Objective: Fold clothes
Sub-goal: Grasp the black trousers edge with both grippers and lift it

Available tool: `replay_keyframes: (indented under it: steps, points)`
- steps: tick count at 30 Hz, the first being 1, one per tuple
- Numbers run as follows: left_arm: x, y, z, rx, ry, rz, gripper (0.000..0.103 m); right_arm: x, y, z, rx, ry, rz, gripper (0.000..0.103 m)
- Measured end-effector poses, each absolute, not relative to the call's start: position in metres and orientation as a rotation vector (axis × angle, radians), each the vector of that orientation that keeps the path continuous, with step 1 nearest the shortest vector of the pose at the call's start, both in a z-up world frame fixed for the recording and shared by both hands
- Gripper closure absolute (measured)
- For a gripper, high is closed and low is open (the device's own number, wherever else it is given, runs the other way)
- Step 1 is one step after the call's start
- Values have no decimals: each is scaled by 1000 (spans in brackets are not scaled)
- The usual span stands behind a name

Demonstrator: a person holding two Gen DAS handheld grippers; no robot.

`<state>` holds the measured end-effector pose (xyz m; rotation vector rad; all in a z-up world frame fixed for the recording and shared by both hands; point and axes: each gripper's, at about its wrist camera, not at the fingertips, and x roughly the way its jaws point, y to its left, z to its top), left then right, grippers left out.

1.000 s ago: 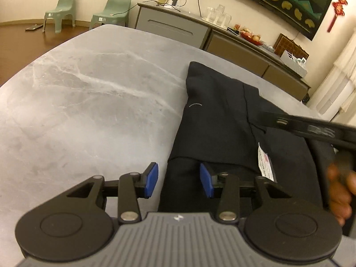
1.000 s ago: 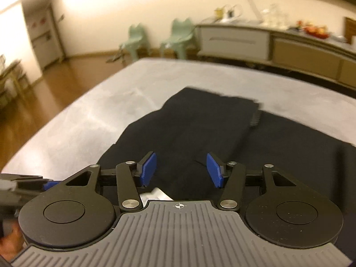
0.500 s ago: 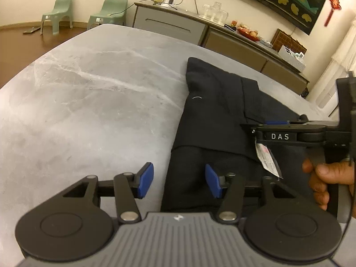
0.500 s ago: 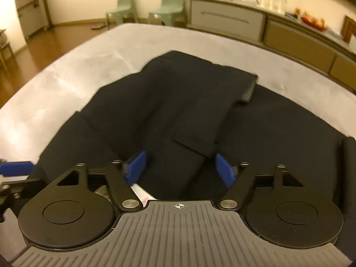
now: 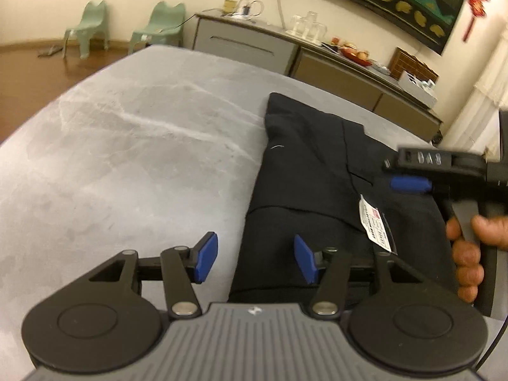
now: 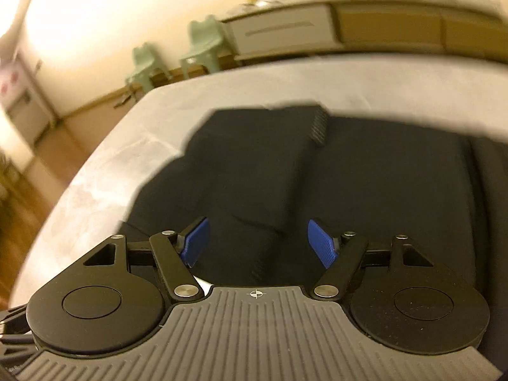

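Note:
A black folded garment lies on the grey marble table; it has a white label near its right side. My left gripper is open and empty, its fingers straddling the garment's near left edge. My right gripper is open and empty, held above the garment. The right gripper also shows in the left wrist view, held by a hand at the right, above the garment.
A long sideboard with glassware and food stands behind the table. Two green chairs stand on the wooden floor at the back left. The table's rounded edge runs along the left of the right wrist view.
The right gripper has lifted and moved right, away from the label, and its jaws have opened wider. The left gripper has barely moved.

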<state>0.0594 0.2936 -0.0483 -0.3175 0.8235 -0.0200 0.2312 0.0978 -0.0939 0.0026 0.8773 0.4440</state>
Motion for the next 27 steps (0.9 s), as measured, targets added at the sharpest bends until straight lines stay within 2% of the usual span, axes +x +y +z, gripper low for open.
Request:
replay_keyframes:
  steps: [2, 7, 9, 10, 11, 12, 13, 14, 16, 19, 23, 25, 27]
  points:
    - [59, 298, -52, -364, 839, -20, 49, 237, 130, -88, -101, 876, 451, 16]
    - [60, 311, -63, -511, 877, -81, 49, 250, 212, -74, -361, 866, 464, 14]
    - [59, 317, -67, -566, 879, -107, 49, 260, 238, -84, -441, 888, 429, 15]
    - [59, 319, -68, -582, 881, -118, 53, 265, 245, -93, -475, 898, 404, 23]
    - [58, 321, -70, -595, 885, -128, 63, 267, 248, -96, -493, 895, 383, 33]
    - [58, 321, -71, -599, 886, -138, 68, 268, 247, -96, -495, 883, 368, 45]
    - [58, 321, -71, -597, 886, -148, 78, 268, 246, -96, -497, 875, 360, 93]
    - [57, 319, -70, -584, 882, -150, 85, 266, 244, -94, -498, 870, 364, 99]
    - [53, 313, -61, -545, 853, -148, 91, 261, 235, -87, -490, 833, 369, 101]
    - [43, 291, -42, -432, 778, -144, 93, 250, 206, -63, -394, 761, 382, 102]
    - [20, 242, -14, -229, 632, -172, 93, 237, 128, -26, -146, 692, 396, 102]
    - [7, 205, -7, -117, 559, -243, 93, 232, 72, -22, -23, 680, 375, 102]
    - [-3, 168, -7, -28, 506, -330, 88, 228, 18, -34, 69, 699, 324, 102]
